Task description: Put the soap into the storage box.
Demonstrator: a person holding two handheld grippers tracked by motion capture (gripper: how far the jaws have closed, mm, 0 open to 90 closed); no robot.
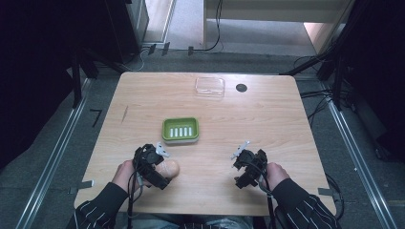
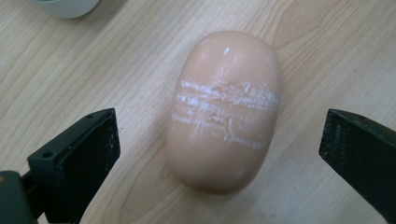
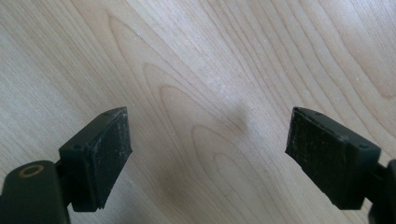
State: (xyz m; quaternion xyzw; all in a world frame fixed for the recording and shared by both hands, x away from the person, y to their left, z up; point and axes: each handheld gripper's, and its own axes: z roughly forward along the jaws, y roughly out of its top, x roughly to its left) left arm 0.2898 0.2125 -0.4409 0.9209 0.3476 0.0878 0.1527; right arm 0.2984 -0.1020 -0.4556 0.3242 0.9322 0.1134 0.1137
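Your left tool [image 2: 219,140] is spread wide with the soap bar [image 2: 225,109] lying between its jaws, and neither jaw touches it: there is bare wood on both sides of the bar in the left gripper view. The soap, a peach-coloured oval with a band of white scuffing across its middle, lies flat on the table [image 1: 267,124] near the front edge, left of centre, with its long axis running away from the tool. In the high view the soap bar [image 1: 168,168] sits just right of your left tool [image 1: 160,164], and the green soap dish [image 1: 180,130] stands close beyond it, farther up the table. A clear lid [image 1: 209,86] lies at the far edge. Your right tool [image 1: 241,167] is released too, jaws apart over bare wood at the near right, well apart from the soap.
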